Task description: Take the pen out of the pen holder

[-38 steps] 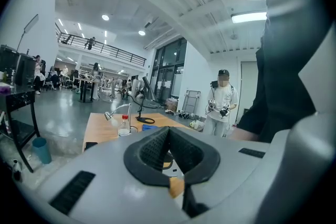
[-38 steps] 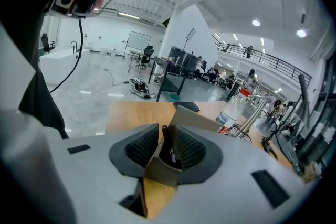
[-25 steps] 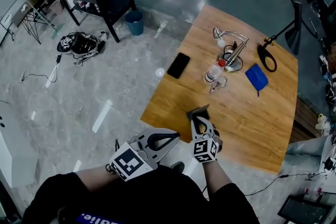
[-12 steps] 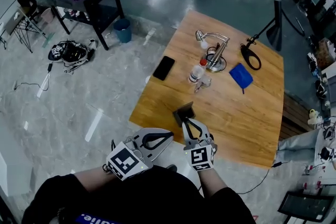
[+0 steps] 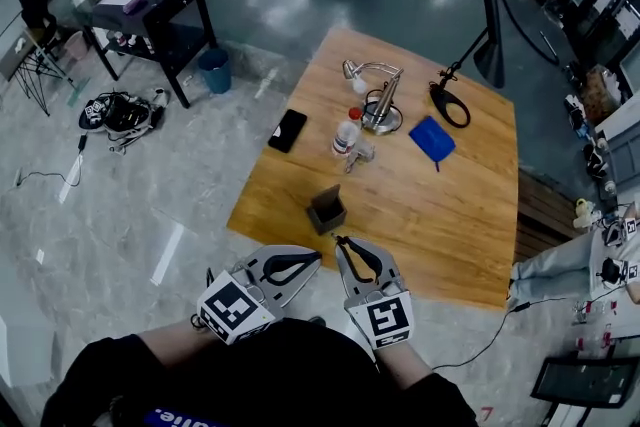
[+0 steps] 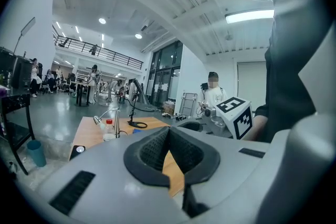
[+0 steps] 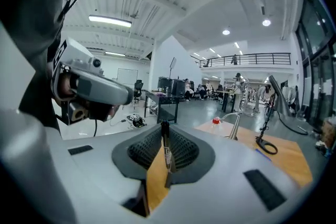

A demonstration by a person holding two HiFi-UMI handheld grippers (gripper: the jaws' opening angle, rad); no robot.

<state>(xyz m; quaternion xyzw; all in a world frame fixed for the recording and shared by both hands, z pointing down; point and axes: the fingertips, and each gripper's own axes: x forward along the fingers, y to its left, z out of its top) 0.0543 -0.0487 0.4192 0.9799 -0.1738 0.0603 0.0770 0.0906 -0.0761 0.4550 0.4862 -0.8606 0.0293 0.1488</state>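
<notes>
Wooden table (image 5: pixel 440 215) carries the dark, square pen holder (image 5: pixel 327 208), upright near its near-left edge. The right gripper (image 5: pixel 340 241) hangs just short of the holder, its jaws clamped on the thin pen (image 7: pixel 165 150), which runs along the line between the pads, clear of the holder. The left gripper (image 5: pixel 316 256) hovers beside it at the table's near edge, jaws pressed together with nothing between them. Farther back stand a water bottle (image 5: pixel 346 132) and a desk lamp (image 5: pixel 378 100), with a black phone (image 5: pixel 288 130) to their left
</notes>
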